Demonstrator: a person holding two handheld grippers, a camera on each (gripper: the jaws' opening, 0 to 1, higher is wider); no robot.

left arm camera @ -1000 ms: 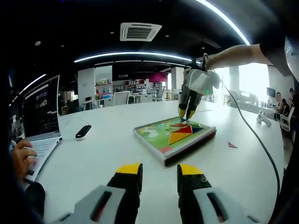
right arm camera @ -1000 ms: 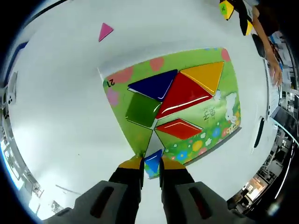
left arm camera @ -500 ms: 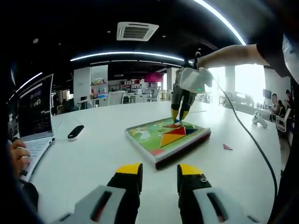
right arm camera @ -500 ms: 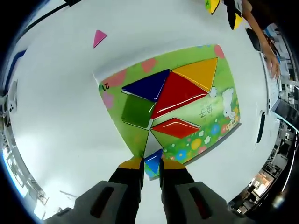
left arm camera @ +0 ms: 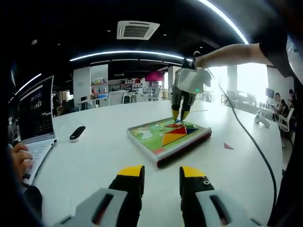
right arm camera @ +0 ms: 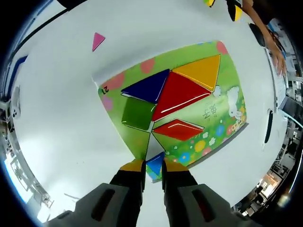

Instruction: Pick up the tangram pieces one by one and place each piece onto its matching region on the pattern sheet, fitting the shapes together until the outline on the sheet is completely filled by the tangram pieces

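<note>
While the left hand-held gripper point(left arm camera: 161, 179) gapes empty, the right hand-held gripper point(right arm camera: 153, 166) pinches a small blue triangle point(right arm camera: 155, 165).

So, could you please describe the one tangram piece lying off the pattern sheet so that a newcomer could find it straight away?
Start at the green pattern sheet on the white table, where the large coloured pieces sit together. Look past the sheet's corner printed with a number, out onto bare tabletop: there lies a small pink triangle. It is the only pink piece, and it lies alone, touching nothing.
</note>
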